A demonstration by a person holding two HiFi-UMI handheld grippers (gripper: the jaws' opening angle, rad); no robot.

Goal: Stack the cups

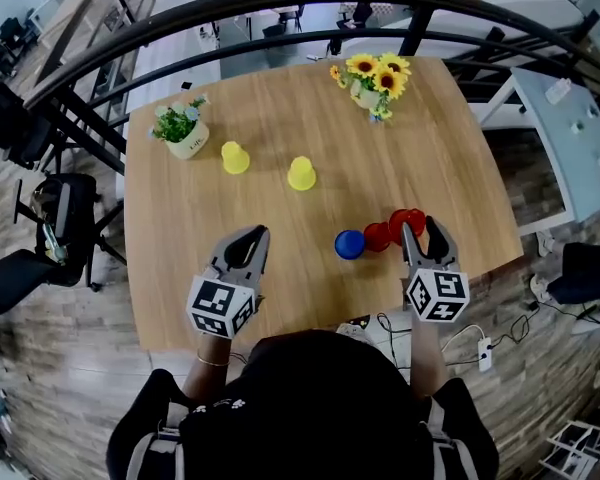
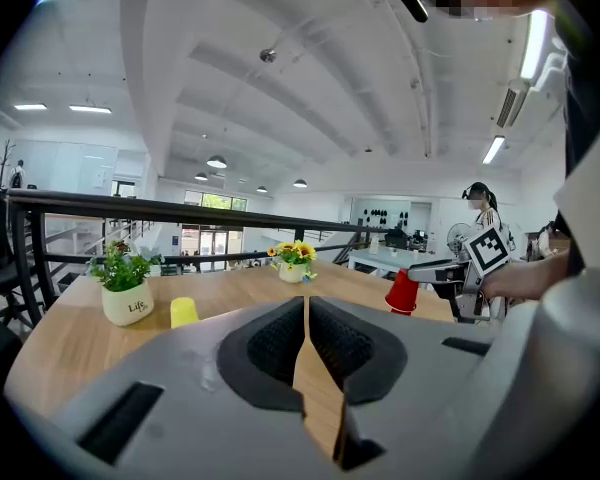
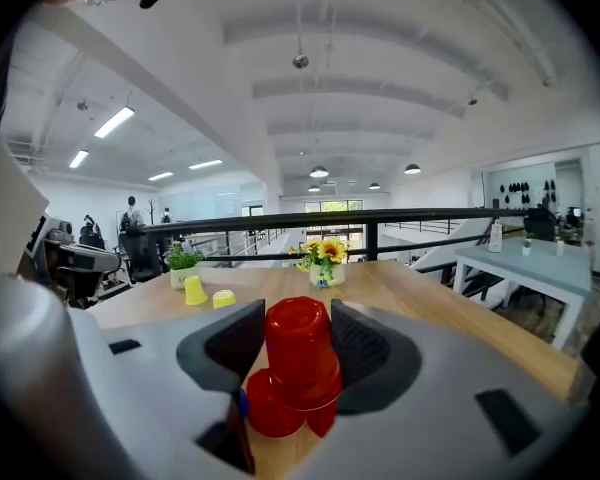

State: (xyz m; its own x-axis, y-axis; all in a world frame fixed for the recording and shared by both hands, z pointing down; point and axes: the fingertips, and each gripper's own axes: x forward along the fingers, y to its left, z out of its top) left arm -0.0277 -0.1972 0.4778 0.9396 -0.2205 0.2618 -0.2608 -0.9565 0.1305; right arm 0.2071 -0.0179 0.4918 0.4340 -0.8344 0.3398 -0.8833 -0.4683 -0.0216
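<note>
While fingers of the left gripper (image 2: pixel 306 308) meet empty, the right gripper (image 3: pixel 298 320) clamps an inverted glossy red cup (image 3: pixel 300 353).

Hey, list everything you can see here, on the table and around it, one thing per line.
Table: one, light wood, middle of the head view.
Yellow cups: two, yellow, mid-table, apart from each other.
Blue cup: one, blue, towards the near edge.
Red cups: at least two, red; one upside down between the right jaws, one next to the blue cup.
Potted plant: one, green in a white pot, far left corner.
Sunflowers: one bunch, yellow, far side.
Railing: black, beyond the table.
Left gripper: grey, jaws together, empty.
Right gripper: grey, shut on a red cup.
</note>
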